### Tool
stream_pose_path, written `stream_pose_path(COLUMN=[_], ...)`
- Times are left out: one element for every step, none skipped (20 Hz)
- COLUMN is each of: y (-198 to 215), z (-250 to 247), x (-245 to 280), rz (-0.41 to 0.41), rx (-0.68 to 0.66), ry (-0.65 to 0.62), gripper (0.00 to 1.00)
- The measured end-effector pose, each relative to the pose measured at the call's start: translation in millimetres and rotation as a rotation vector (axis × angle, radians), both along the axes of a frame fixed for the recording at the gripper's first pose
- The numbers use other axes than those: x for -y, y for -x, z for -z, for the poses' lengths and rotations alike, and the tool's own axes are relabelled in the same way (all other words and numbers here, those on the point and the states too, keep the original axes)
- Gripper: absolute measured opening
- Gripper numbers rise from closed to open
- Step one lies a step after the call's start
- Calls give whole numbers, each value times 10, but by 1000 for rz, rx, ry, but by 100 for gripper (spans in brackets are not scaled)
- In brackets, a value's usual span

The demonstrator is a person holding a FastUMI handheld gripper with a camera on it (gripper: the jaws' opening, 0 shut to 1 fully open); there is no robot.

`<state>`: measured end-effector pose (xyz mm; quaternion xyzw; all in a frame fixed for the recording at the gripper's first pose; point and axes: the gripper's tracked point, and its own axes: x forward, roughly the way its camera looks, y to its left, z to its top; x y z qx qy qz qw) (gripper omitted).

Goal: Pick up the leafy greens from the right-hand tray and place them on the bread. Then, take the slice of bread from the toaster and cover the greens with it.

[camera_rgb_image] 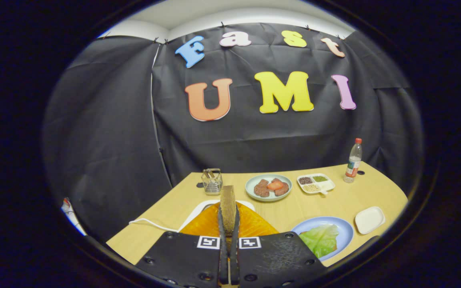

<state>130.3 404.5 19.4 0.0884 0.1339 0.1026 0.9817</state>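
Observation:
My gripper [229, 218] is shut on a brown slice of bread [228, 198], held upright and edge-on between the two fingers. Right under and behind the slice is the orange toaster [254, 226] with a white rim. To the right of the fingers a blue plate [344, 230] carries a green leaf [320, 239]; a thin brown edge of bread shows under the leaf on its right side. The small white tray [369, 219] further right holds nothing that I can see.
Beyond the toaster stand a wire rack [212, 181], a pale plate of meat pieces [268, 187], a divided dish of seeds [315, 183] and a plastic bottle [353, 161]. A white cable [150, 223] runs left of the toaster. The wooden table's [374, 192] edge curves at the right.

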Motion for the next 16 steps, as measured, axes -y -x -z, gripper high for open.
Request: stream_pose_path(y=[43, 76, 107, 144, 174, 213, 243, 255, 271, 275, 281, 276, 265, 240, 224, 205], z=[-134, -258, -364, -458, -527, -542, -539, -502, -431, -343, -222, -91, 37, 168, 284, 388], x=[60, 144, 228, 327, 426, 518, 637, 783, 962, 1106, 1271, 1406, 1528, 1626, 1704, 1762], rz=[-5, -6, -5, -4, -4, -4, -2, 5, 21, 35, 51, 64, 74, 80, 81, 79], rx=[23, 44, 63, 81, 95, 99, 97, 93, 89, 86, 83, 80, 71, 55, 34, 14], ry=[-28, -49, -67, -78, -87, -97, -103, -107, -102, -88, -63, -45, -39, -47, -65, -85], gripper=[3, 2, 3, 3, 3, 2, 3, 2, 2, 2, 2, 2, 3, 2, 2, 2])
